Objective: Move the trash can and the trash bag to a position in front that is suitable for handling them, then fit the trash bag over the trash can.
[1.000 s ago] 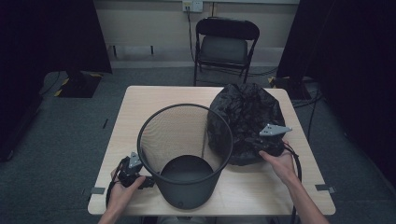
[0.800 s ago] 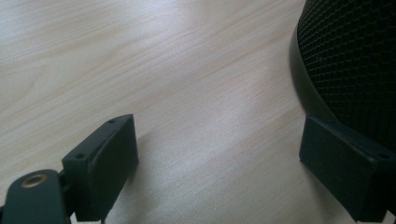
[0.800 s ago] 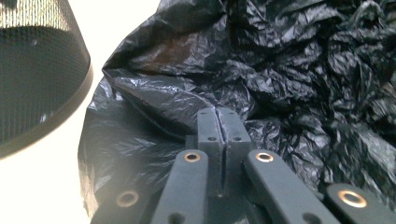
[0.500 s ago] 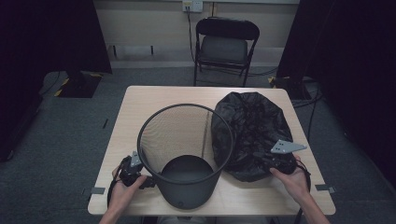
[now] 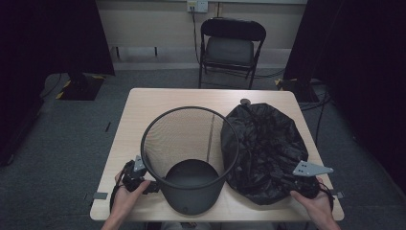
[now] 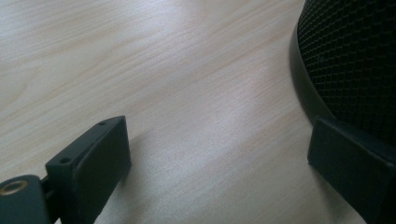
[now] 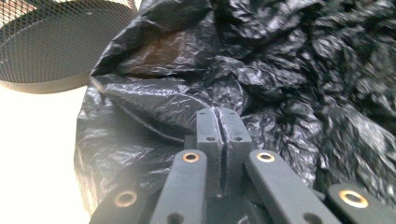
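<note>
**Bag Edge Clamped at Right, Basket Steadied at Left**

1. Right gripper (image 5: 306,184): held at the near right corner of the table. In the right gripper view its 2 jaws are pressed together (image 7: 218,122) on a fold of the crumpled black plastic bin bag (image 5: 265,148). The bag spreads away from the jaws, forward and toward the table centre, and its left edge touches the basket.

2. Left gripper (image 5: 136,178): held at the near left of the table, low against the base of the round black wire-mesh waste basket (image 5: 189,155). In the left gripper view the jaws stand wide apart (image 6: 219,158) with nothing between them; 1 jaw rests beside the basket's solid bottom band (image 6: 306,91).

3. Governing relation: the basket stands upright between the 2 grippers, mouth upward, to the left of the bag. The right gripper is the nearer one to the bag; the basket mouth lies to its left and higher than the clamped edge. Judged next move: lift the bag edge up and leftward over the rim.

4. Surface: a light wood-grain rectangular table (image 5: 143,108), bare apart from these items.

5. Room: grey carpet; 1 black folding chair (image 5: 229,45) beyond the far table edge, against a pale wall.
</note>
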A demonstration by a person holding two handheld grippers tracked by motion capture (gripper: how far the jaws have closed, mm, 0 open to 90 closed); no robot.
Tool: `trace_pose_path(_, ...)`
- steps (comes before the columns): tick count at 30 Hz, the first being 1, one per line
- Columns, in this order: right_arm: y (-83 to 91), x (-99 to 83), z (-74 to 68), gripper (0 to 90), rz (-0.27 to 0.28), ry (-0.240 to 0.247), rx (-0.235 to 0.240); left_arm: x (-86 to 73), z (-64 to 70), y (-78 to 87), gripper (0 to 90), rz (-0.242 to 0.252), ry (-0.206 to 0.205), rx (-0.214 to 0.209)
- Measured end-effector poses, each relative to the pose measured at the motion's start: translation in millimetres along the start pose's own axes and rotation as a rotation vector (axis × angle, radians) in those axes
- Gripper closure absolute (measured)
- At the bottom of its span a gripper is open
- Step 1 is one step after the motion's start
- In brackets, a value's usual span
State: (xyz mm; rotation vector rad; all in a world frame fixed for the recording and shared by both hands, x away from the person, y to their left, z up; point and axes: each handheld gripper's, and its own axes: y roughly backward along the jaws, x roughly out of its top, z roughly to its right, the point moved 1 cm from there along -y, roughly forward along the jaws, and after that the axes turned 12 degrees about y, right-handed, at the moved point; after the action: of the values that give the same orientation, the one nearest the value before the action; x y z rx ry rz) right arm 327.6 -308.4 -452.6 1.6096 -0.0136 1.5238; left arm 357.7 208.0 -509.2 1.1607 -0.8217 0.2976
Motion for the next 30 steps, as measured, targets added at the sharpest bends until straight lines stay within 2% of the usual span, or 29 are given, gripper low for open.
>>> trace_pose_path(4,11.8,-9.0,-2.8,88.2,-0.002,-0.017,-0.011,0.0,0.0,0.0,5.2,0.000,0.000,0.001)
trace_pose_path(11,25.9,-17.6,-20.8,84.5,0.004,-0.016,0.016,0.4,-0.5,-0.2,4.6,-0.003,-0.004,0.001)
trace_pose_path(12,27.3,-17.5,-22.3,80.8,0.007,-0.015,0.017,0.4,-0.5,-0.2,4.7,-0.003,-0.004,0.002)
trace_pose_path(14,29.4,-15.7,-24.7,62.0,0.020,-0.022,0.024,0.4,-0.5,-0.1,4.7,-0.004,-0.005,0.002)
trace_pose_path(16,30.5,-13.1,-24.5,49.9,0.033,-0.032,0.018,0.3,-0.5,-0.2,4.7,-0.004,-0.004,0.002)
trace_pose_path(18,31.2,-8.0,-21.7,40.3,0.056,-0.048,0.004,0.4,-0.5,-0.2,4.7,-0.003,-0.004,0.002)
trace_pose_path(22,28.5,10.2,-12.2,27.4,0.084,-0.045,-0.030,0.3,-0.4,-0.2,4.6,-0.003,-0.004,0.003)
trace_pose_path(26,19.9,31.1,4.0,20.7,0.094,-0.032,-0.080,0.3,-0.5,-0.2,4.6,-0.003,-0.004,0.003)
trace_pose_path(30,5.0,44.2,21.9,20.1,0.086,-0.034,-0.089,0.4,-0.5,-0.3,4.5,-0.002,-0.005,0.004)
